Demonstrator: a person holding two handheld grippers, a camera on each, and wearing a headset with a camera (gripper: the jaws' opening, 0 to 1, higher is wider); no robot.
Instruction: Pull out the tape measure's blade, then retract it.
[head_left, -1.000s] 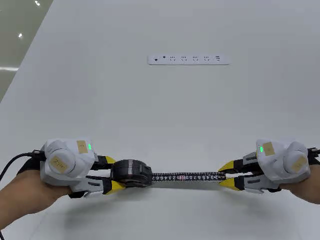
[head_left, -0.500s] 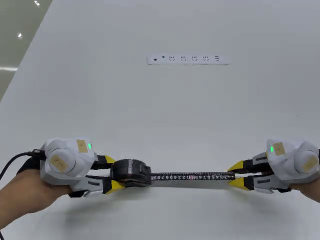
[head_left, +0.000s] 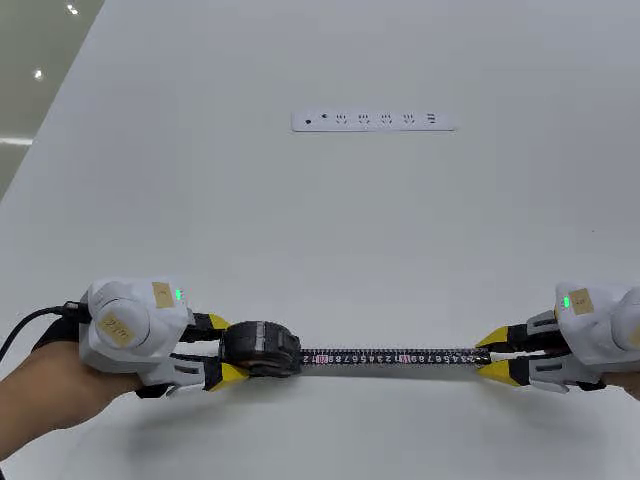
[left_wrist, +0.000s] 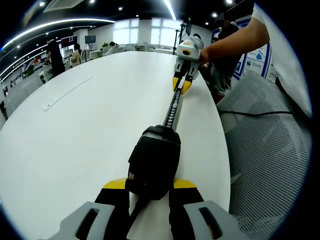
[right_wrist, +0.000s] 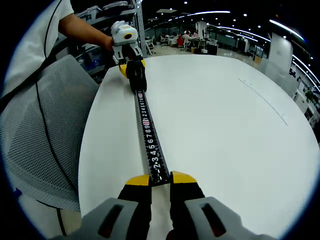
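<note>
Head view: left gripper (head_left: 228, 348) has its yellow-tipped jaws clamped on both sides of the black rounded plastic tape measure case (head_left: 262, 348), spread only as wide as the case. The case is low over the flat white table (head_left: 300, 220), near the front edge, left of centre. Can't tell whether it touches the surface.

A narrow dark blade (head_left: 395, 356) with white numerals runs straight out of the case's right side to the right gripper (head_left: 492, 355). Its jaws are almost together, pinching the blade's free end between the yellow tips. The blade spans the whole gap between the two grippers, level and straight, parallel to the front edge.

A green light is lit on each gripper body. A black cable (head_left: 25, 325) trails off the back of the left gripper, above the person's forearm (head_left: 40, 395).

A long white power strip (head_left: 372, 121) lies flat at far centre, well apart from the tape.

Left gripper view: the case sits between the two jaws, and the blade runs away along the table edge to the far gripper.

Right gripper view: the blade end sits between the tips. Digits 2 to 9 are readable, with a red mark further along.

A grey mesh chair (left_wrist: 260, 130) stands just beside the table edge.
</note>
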